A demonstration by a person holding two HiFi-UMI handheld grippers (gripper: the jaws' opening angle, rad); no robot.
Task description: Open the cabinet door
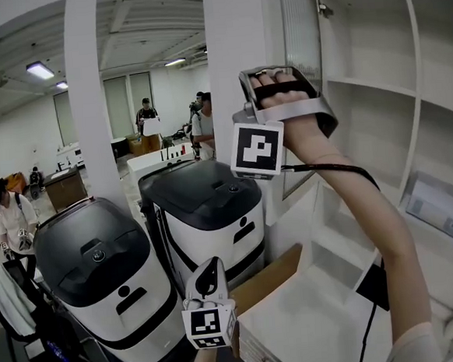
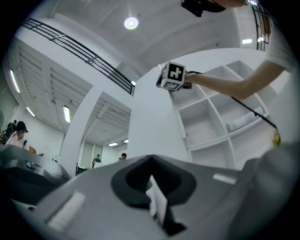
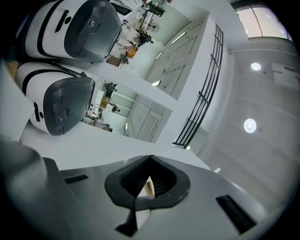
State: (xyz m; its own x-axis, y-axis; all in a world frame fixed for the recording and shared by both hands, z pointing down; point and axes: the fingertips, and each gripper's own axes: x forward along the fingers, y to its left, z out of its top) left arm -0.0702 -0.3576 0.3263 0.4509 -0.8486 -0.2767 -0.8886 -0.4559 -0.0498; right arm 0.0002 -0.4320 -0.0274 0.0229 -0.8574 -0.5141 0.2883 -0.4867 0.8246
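The white cabinet (image 1: 375, 86) with bare shelves fills the right of the head view. Its ribbed-glass door (image 1: 299, 30) stands swung out at the cabinet's left edge. My right gripper (image 1: 276, 72) is raised beside that door's edge, and a hand hides its tips. In the right gripper view my right gripper (image 3: 149, 180) is shut, with a white panel just beyond; a tan sliver shows in the gap and I cannot tell what it is. My left gripper (image 1: 210, 275) hangs low at centre, shut and empty, apart from the cabinet. From the left gripper view the right gripper's marker cube (image 2: 174, 76) sits at the door's upper edge.
Two white-and-black machines (image 1: 101, 280) (image 1: 205, 209) stand to the left, below a white pillar (image 1: 86, 86). A cardboard edge (image 1: 269, 278) borders the white counter (image 1: 316, 325). A black cable (image 1: 371, 329) hangs from the right arm. People stand far back.
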